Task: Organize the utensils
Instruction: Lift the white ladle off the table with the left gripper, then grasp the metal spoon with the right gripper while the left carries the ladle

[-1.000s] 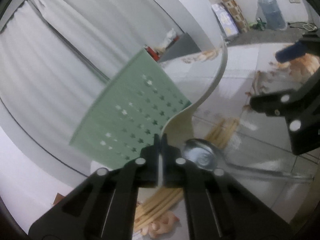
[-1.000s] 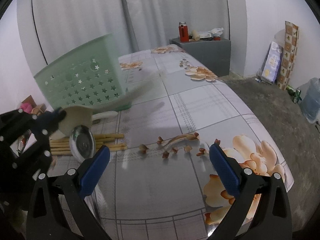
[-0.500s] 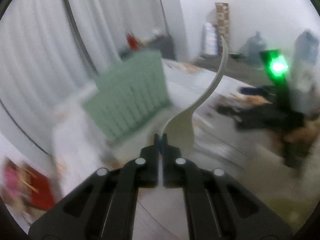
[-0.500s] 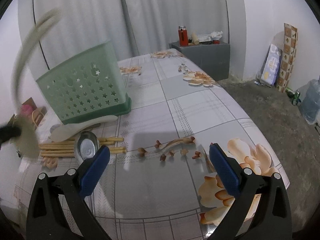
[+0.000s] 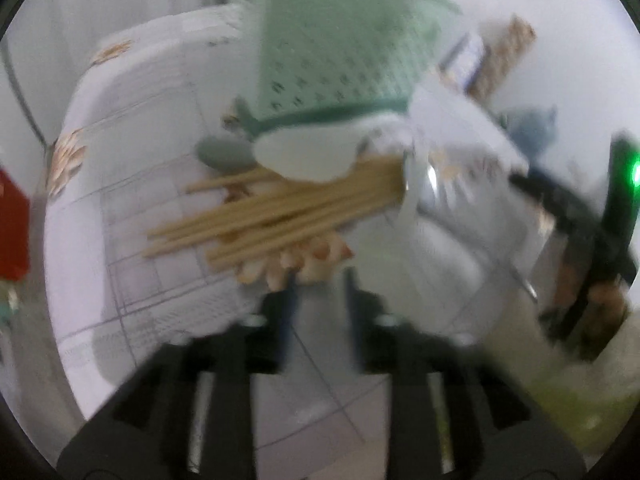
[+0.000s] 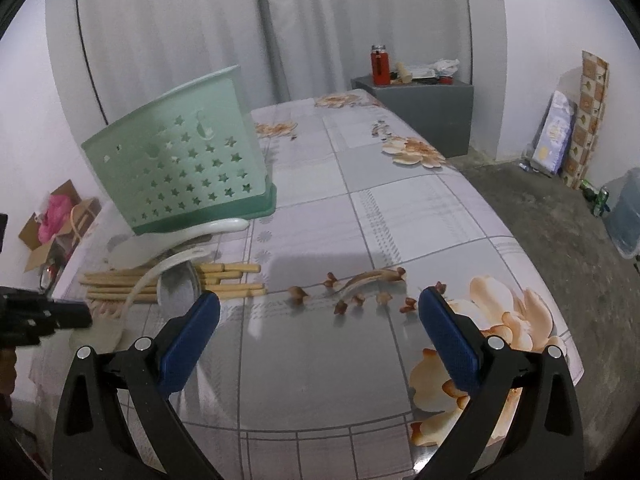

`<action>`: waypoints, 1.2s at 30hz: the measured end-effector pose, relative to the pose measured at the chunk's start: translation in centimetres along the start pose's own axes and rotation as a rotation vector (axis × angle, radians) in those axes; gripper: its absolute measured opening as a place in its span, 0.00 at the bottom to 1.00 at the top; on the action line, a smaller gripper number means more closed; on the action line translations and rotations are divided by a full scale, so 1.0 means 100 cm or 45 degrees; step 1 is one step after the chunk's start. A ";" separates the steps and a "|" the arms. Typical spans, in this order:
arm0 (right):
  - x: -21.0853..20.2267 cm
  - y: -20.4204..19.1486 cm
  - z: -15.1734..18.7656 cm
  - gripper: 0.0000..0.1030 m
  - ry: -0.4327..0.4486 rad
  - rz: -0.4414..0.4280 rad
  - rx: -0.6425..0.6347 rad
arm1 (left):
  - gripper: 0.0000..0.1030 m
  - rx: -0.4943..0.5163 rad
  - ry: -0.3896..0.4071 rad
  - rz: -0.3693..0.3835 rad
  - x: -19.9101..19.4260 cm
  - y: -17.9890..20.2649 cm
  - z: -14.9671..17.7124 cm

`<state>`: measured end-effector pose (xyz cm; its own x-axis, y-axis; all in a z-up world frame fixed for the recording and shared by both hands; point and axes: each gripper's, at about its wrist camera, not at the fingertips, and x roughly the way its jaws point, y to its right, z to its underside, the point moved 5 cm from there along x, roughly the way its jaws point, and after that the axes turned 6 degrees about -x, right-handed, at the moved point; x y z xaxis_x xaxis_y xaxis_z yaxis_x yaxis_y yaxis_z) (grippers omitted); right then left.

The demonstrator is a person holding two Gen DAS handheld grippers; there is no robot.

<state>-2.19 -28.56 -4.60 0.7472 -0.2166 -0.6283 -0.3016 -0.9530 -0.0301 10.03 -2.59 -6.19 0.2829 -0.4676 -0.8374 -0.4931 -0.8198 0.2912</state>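
My left gripper [image 5: 318, 312] is opening, empty; the chopsticks [image 5: 280, 216] lie crosswise just ahead; right gripper [image 6: 320, 344] gapes, farther off.

Right tool [image 6: 319, 334]: black frame, blue ribbed pads, silver screws. Left tool [image 5: 318, 306]: black frame, blurred.

My left view is smeared by motion blur; a green lamp [image 5: 635, 176] glows at its right edge. My right view is sharp, evenly lit and soft-shadowed, with pale glare on the glossy counter [image 6: 320, 356]. Both bend at their dark fisheye rims.
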 end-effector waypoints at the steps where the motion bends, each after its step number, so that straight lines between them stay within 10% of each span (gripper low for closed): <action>1: 0.001 -0.001 0.001 0.94 -0.010 -0.004 -0.005 | 0.39 -0.041 0.035 0.003 -0.005 -0.003 0.000; 13: 0.009 -0.023 0.005 0.94 -0.077 -0.054 -0.084 | 0.37 -0.691 0.040 0.351 -0.003 -0.005 0.039; 27: -0.008 -0.042 0.003 0.89 -0.021 -0.056 -0.230 | 0.04 -0.713 0.094 0.203 0.022 0.001 0.025; 36: -0.008 -0.060 -0.002 0.76 -0.018 -0.114 -0.356 | 0.03 -0.693 0.242 0.122 -0.019 -0.026 0.034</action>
<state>-0.86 -22.70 -3.70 0.7548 -0.1278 -0.6434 -0.0584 -0.9900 0.1282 7.96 1.56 -6.94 0.4256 -0.5580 -0.7124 -0.0446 -0.7992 0.5994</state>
